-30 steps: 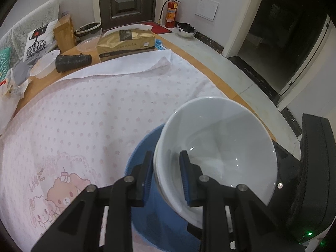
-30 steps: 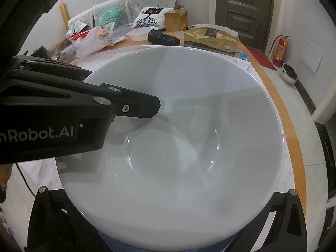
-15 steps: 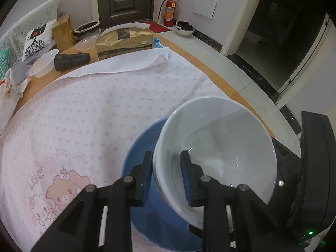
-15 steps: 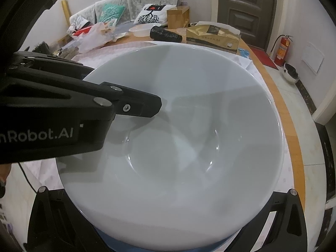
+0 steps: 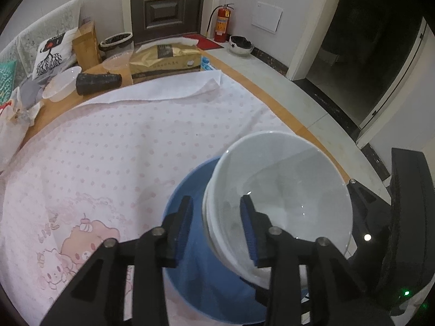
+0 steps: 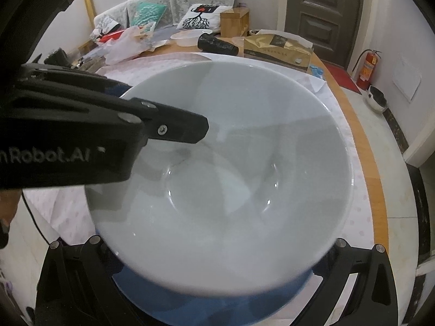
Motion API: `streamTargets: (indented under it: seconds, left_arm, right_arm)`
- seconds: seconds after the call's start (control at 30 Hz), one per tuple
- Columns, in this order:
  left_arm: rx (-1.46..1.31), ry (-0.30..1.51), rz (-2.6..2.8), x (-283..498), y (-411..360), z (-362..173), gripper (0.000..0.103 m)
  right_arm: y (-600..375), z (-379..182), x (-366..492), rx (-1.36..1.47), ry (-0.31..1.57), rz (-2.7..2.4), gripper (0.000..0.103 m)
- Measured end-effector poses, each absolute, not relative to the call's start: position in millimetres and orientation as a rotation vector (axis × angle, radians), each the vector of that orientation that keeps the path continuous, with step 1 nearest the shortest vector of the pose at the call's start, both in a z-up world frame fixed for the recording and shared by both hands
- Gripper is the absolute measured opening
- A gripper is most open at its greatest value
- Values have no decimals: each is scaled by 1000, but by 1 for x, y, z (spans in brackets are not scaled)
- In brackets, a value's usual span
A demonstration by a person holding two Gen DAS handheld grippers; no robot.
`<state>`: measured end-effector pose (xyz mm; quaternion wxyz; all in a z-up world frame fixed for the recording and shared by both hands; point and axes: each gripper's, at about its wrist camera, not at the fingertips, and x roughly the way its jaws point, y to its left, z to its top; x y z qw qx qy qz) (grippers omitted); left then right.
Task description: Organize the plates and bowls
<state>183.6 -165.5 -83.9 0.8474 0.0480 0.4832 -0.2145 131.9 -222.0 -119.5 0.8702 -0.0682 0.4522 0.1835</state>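
Black left hand-held gripper (image 6: 190, 130) reads "nRobot.AI", over white bowl (image 6: 231, 176).

You are in a home's living and dining area. At twelve o'clock a panelled door (image 5: 164, 2) stands beside a fire extinguisher (image 5: 222, 23), and at ten o'clock a sofa carries printed cushions (image 5: 51, 51). The round worktop (image 5: 274, 103) wears a cartoon-print cloth (image 5: 108, 157) and holds a tissue box (image 5: 164, 61).

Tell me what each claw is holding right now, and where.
Left claw is opening astride the white ceramic bowl's rim, no longer gripping. The right claw's tips are hidden beneath that bowl, so its hold cannot be told.
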Motion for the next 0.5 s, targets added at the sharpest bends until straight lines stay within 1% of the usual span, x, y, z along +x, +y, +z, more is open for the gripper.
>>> streamTargets:
  seconds: [0.2,0.27,0.3,0.4,0.47,0.5]
  left_arm:
    - [69,996,-452,179,-155,-70,39]
    - [55,984,-445,176,-150,-65,48]
    - [51,976,-442,175,-148,-62,53]
    - [54,953,-439,168,-143,-54,55]
    - [57,942,-433,163,-141,-49,60]
    - [58,936,-428,161,-139,-47,67]
  right_arm:
    - [-227,-105,118,-150,890,389,101]
    - [-229,-98,113,-146,873,391,101]
    - [-231,-95,111,-140,867,397,101]
    - [-234,-85,104,-127,851,407,101]
    - [-236,-79,99,-127,837,411,101]
    - [-236,-75,97,-127,828,410,101]
